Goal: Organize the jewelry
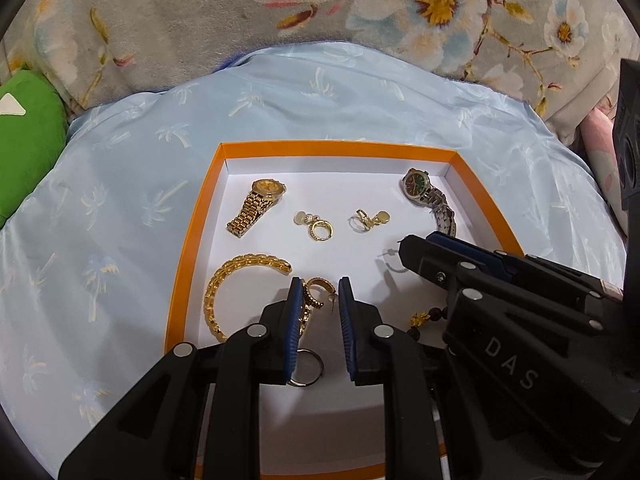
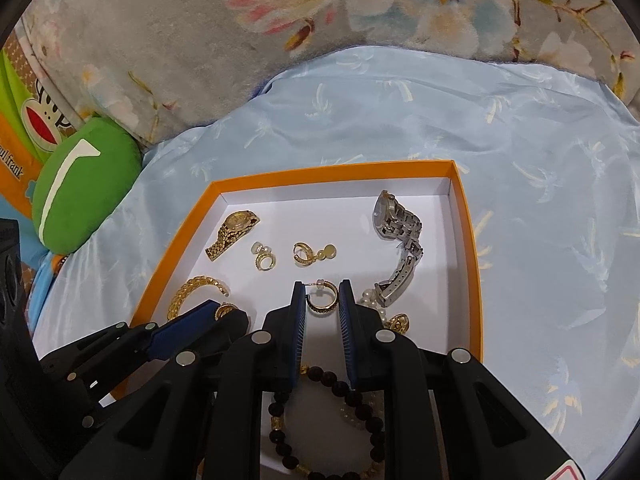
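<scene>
- My right gripper [image 2: 322,300] is straddling a gold hoop earring [image 2: 321,301], jaws apart, nothing clamped yet, so I can pair it.
- My left gripper [image 1: 319,294] is hanging unclenched over another hoop earring [image 1: 318,292], inside the orange tray [image 1: 192,232].

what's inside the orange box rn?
Orange box: gold watch, silver watch, gold bangle, hoop earrings, dark bead bracelet. The grippers cover the near part.

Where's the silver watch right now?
The silver watch lies in the orange box's far right corner, its band trailing toward the pearl beads, right of the right claw.
</scene>
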{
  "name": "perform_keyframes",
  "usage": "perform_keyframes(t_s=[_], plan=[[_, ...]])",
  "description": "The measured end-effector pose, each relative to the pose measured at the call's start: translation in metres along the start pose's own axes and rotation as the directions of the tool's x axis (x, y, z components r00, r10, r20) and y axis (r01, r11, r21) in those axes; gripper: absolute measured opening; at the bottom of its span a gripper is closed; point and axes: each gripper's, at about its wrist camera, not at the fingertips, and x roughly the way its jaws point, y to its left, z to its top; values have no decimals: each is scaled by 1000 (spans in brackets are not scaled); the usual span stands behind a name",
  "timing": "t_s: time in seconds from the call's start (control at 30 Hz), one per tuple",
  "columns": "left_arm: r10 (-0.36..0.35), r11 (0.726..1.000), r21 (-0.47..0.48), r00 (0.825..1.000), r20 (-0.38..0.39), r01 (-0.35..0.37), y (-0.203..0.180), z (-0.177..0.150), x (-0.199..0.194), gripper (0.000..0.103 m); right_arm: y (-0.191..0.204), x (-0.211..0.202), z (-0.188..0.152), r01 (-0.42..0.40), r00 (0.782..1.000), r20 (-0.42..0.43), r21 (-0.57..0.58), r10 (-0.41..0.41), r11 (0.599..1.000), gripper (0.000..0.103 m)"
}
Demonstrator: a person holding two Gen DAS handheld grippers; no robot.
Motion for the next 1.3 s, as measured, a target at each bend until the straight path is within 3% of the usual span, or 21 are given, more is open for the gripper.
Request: perform_keyframes(t_s=[0.17,0.3,0.4,0.57,0.77,1.07,1.3], plan=[[7,1000,-3,1000,6,-7,-1,0,-1,26,0,-2,-1,-7,1000,14,0,7,1000,18],[16,1000,-9,1000,27,-15,1,0,-4,39,-2,-8,-1,-9,999,41,6,9,1000,18],[26,999,-22,998,65,-25,3,0,-11,46,-3,-18,-2,7,996,88,4,-7,1000,25],[67,994,-89,989,130,-56,15,-4,-28,47,-8,-47,-15,78,978,191,12,-79,997,35],[97,990,-122,980,176,-76,22,-28,-59,47,-12,-81,-44,98,968,231,22,-100,995,41],[105,993,-73,979,175,-94,-1,-71,-93,49,9,-110,-95,140,970,204,-45,-128,989,43],[133,988,-93,981,141,-120,-6,-88,-101,54,22,-124,-120,187,968,181,-64,-173,980,52]])
